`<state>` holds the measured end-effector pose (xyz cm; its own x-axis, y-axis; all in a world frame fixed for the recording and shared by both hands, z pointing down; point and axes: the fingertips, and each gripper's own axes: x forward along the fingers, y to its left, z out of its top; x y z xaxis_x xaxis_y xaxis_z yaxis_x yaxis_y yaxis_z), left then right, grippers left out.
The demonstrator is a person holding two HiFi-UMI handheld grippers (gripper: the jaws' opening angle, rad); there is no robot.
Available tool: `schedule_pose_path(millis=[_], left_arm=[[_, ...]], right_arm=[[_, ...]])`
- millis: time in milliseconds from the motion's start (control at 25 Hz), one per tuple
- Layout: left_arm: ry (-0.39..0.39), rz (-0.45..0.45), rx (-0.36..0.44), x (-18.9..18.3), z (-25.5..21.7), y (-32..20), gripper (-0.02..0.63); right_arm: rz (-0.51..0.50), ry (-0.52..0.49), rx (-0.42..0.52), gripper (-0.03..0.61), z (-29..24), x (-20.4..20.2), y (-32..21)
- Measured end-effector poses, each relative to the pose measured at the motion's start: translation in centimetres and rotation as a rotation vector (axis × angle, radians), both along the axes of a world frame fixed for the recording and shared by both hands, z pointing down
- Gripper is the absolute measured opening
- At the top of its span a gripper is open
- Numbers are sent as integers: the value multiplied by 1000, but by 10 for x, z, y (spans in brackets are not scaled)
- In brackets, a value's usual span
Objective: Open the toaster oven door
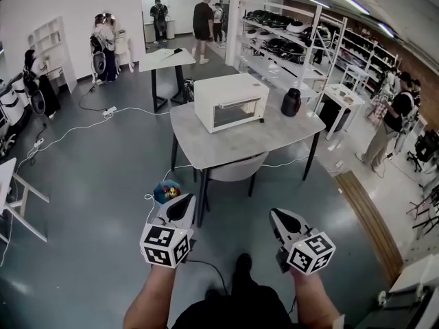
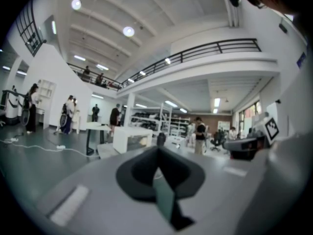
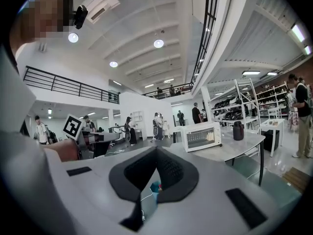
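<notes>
Fingers of left gripper (image 1: 182, 201) and right gripper (image 1: 278, 216) are pressed together, empty. White toaster oven (image 1: 230, 101) is set well beyond the fingertips, door shut. Any lettering on it is too small to be read.

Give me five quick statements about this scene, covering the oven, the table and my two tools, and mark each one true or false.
1. The toaster oven has its door shut. True.
2. The left tool grips the oven's handle. False: it is held low, well short of the table, with its jaws together on nothing.
3. A black container stands on the table beside the oven. True.
4. The oven sits on the floor. False: it stands on the grey table.
5. The right tool has its jaws wide apart. False: they are together, with nothing held between them.
</notes>
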<state>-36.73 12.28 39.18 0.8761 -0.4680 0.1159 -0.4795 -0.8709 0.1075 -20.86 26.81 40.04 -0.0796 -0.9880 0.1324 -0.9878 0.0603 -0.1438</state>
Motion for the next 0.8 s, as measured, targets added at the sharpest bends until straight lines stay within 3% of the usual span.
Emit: schedule_pose_path(millis=[480, 800], left_arm=[[-55, 4, -29, 67, 19, -54, 8], [-95, 12, -59, 139, 36, -87, 8]], right_arm=[[-17, -60, -37, -6, 24, 63, -59], [-38, -97, -78, -6, 42, 124, -98]])
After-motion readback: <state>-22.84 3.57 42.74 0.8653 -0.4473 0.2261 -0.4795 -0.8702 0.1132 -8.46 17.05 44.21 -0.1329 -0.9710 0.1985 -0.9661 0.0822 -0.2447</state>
